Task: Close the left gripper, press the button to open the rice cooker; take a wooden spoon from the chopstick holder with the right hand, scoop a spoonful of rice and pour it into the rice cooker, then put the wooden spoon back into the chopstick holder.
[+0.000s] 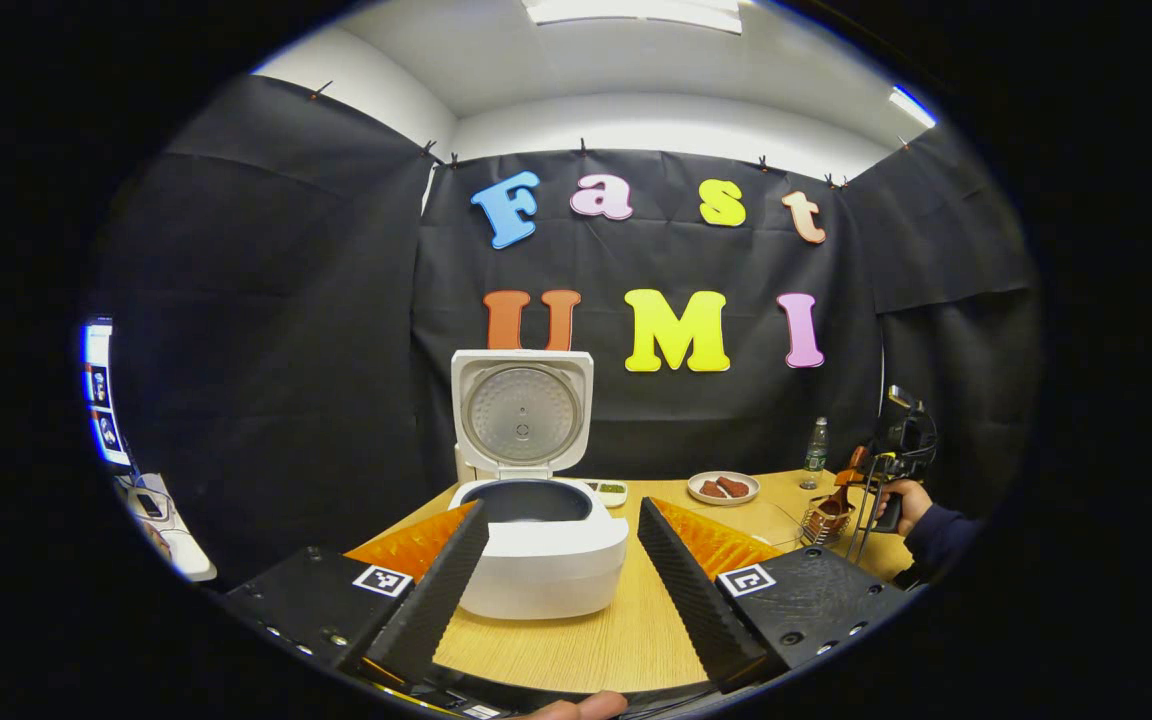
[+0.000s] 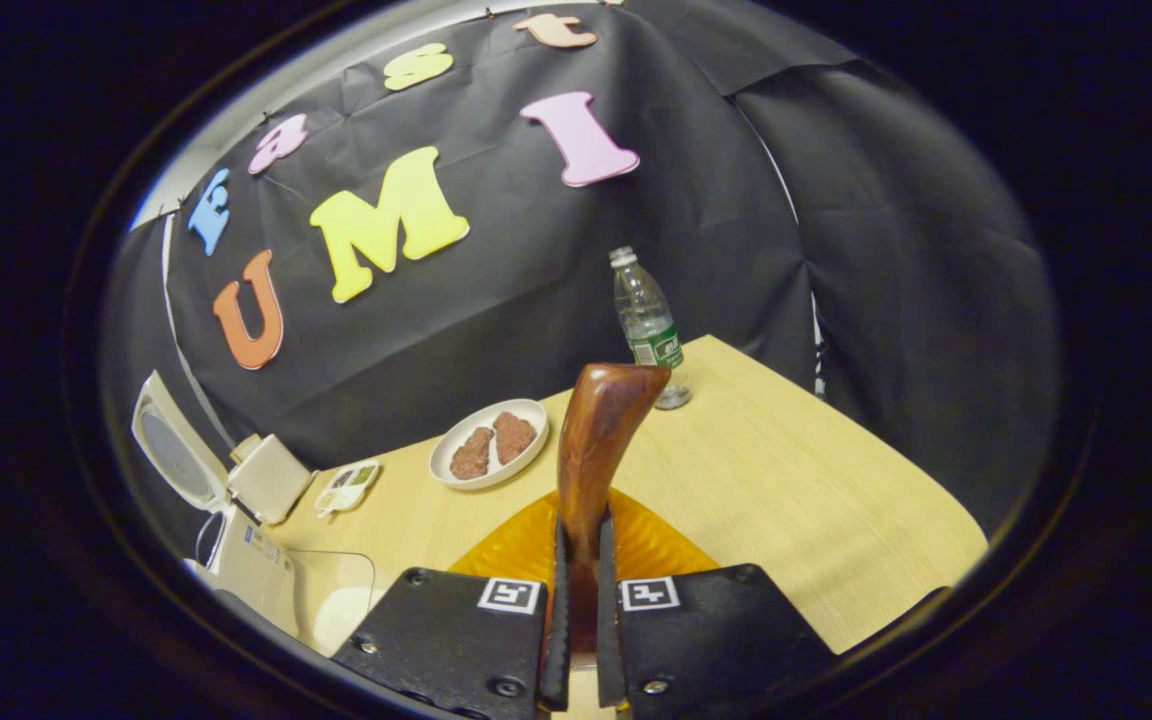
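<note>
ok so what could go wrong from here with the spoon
1. The right gripper pinches the wooden spoon on a narrow part of its handle, so the spoon could twist or slip once it is loaded with rice.
2. The rice cooker stands open well to the left of the chopstick holder, so rice may spill on the table on the way.
3. The left gripper sits open in front of the rice cooker and could get in the way of the pour.
</note>
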A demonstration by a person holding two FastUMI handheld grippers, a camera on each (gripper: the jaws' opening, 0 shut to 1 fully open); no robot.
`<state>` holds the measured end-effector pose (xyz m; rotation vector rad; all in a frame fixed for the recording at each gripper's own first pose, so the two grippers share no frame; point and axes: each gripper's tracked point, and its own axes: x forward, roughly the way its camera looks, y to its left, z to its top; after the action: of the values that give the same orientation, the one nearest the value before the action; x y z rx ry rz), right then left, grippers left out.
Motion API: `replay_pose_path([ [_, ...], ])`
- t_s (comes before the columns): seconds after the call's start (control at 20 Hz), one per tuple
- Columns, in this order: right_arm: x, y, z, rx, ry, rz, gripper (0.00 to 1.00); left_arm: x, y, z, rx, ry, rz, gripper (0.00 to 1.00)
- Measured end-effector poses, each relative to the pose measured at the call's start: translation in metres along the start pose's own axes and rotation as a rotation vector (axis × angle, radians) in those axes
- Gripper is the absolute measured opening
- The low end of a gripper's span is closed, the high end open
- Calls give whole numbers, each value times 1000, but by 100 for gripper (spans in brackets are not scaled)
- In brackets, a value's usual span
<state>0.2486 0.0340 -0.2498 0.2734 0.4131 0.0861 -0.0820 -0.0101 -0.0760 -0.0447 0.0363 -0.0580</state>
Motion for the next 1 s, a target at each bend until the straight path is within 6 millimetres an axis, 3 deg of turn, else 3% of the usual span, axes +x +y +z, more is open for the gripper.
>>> replay_pose_path([
  [0.2,-35,18,37,-100,-111,-17,16,-4,3,1,-25,-4,-7,96],
  [0.35,-65,54,58,-156,-174,31,13,-10,9,7,-41,-32,-4,96],
  [0.5,-89,94,63,-197,-213,76,12,-15,7,5,-45,-40,-18,95],
  [0.6,-102,126,59,-236,-238,123,11,-17,10,7,-38,-45,-15,95],
  [0.75,-106,160,38,-300,-246,144,12,-19,6,8,-45,-60,-26,95],
  [1.0,-95,190,2,-324,-226,157,11,-17,8,2,-55,-51,-35,94],
])
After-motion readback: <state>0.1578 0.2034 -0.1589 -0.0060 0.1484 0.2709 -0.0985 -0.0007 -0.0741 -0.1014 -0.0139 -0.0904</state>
